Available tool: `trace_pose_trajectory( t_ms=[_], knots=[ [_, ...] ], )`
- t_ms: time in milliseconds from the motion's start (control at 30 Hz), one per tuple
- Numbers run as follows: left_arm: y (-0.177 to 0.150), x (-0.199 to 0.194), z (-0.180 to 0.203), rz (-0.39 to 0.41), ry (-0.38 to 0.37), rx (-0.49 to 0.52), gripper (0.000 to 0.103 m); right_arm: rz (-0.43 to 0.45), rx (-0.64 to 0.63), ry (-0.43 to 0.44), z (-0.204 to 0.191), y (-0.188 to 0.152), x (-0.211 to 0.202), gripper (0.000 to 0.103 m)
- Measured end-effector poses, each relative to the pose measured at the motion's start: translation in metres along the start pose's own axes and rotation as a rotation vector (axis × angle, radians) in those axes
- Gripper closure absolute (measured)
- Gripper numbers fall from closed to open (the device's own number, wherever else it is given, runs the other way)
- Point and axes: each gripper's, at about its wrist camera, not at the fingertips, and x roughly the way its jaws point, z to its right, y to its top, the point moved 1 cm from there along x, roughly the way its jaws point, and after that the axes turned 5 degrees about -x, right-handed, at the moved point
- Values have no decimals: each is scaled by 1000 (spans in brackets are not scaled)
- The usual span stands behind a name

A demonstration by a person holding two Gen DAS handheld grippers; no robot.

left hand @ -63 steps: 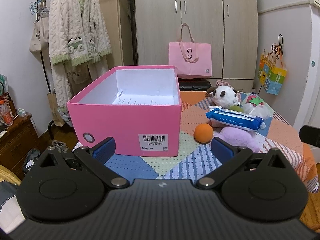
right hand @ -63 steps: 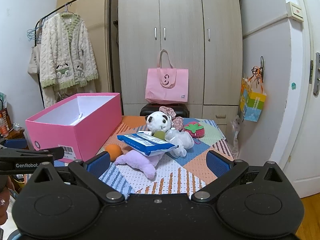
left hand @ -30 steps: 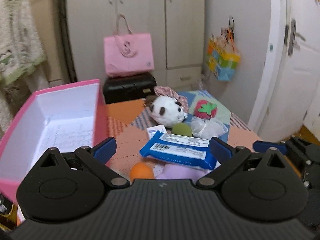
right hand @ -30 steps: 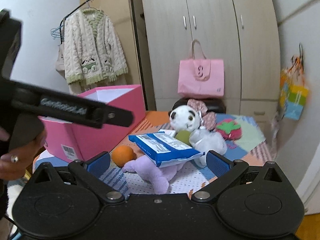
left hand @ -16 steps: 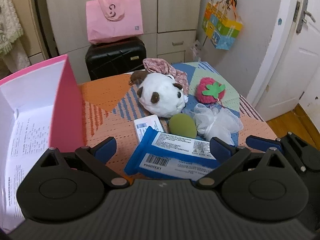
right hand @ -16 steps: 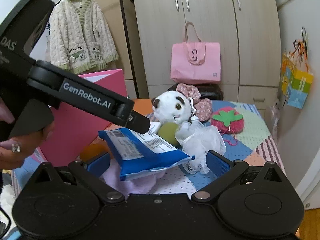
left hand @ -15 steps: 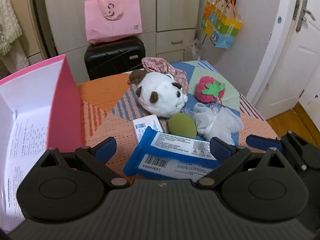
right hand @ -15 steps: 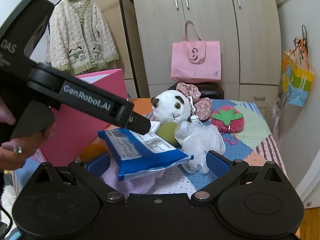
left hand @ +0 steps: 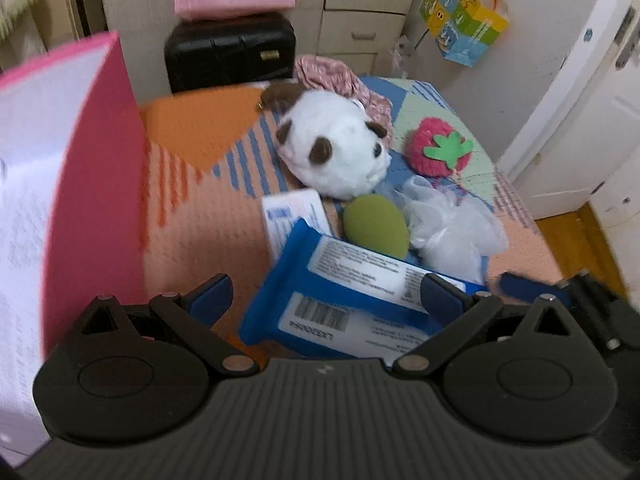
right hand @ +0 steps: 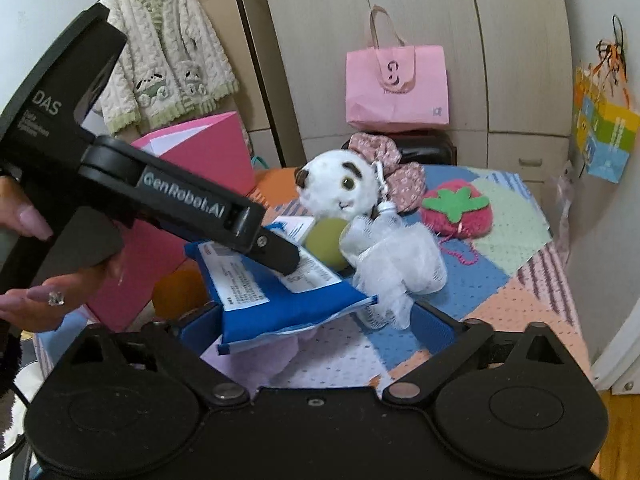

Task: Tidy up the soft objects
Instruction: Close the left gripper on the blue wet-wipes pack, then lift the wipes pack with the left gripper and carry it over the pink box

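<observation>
A blue wipes pack (left hand: 352,300) (right hand: 276,292) lies on top of a lilac plush (right hand: 256,356) at the near side of the pile. My left gripper (left hand: 324,296) is open and hovers just over the pack; its body also shows in the right wrist view (right hand: 276,256). My right gripper (right hand: 316,332) is open, straddling the pack's near end. Behind are a white panda plush (left hand: 336,152) (right hand: 340,188), a green sponge (left hand: 376,228), a white mesh puff (right hand: 396,264), a red strawberry plush (left hand: 436,152) and an orange ball (right hand: 176,292).
The open pink box (left hand: 96,184) (right hand: 200,160) stands at the left on the patchwork tablecloth (left hand: 200,216). A black case (left hand: 228,52) and a pink bag (right hand: 396,84) sit behind the table. The table's right edge drops to the wooden floor.
My left gripper has swung from the pink box to the pile and dropped lower over the blue pack. My right gripper has moved in close around the pack's near end.
</observation>
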Motion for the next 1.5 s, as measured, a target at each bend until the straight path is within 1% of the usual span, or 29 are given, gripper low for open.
trace_pose_trajectory(
  t_ms=[33,100,133,167,200,300,367,467,567,667,733,867,1000,1100,1267,1500],
  knots=[
    [-1,1,-1,-8,-23,-13,3,-3,15,9,-1,0,0,8],
    [-3,0,-3,-11,-63,-22,17,-5,48,27,-2,0,0,16],
    [-5,-1,-3,-5,-69,-19,21,-11,63,38,-2,0,1,21],
    [-6,-3,-3,5,-68,-15,30,-21,72,48,-3,0,4,24],
    [-7,-5,-3,17,-65,-12,36,-24,80,43,-4,0,5,25],
    [-10,-12,-1,60,-48,25,43,-20,89,34,-7,1,8,26],
    [-12,-13,0,74,-50,37,45,-20,98,37,-8,1,10,29],
    [-16,-14,0,81,-75,36,45,-30,111,51,-12,0,15,33],
    [-19,-17,2,111,-65,57,46,-26,137,53,-13,0,18,34],
    [-24,-22,7,137,-50,92,47,-27,104,30,-19,1,17,34],
    [-26,-26,9,146,-54,110,48,-34,81,12,-22,2,16,32],
    [-30,-37,10,160,-89,109,48,-25,25,-40,-26,5,9,31],
    [-37,-47,14,196,-94,126,48,-15,-44,-86,-34,8,3,31],
    [-42,-54,15,210,-99,118,48,-10,-100,-122,-42,9,-2,30],
    [-51,-67,12,234,-103,106,48,1,-139,-116,-51,9,-13,29],
    [-69,-90,11,241,-79,97,48,-3,-184,-74,-71,7,-31,29]
  ],
)
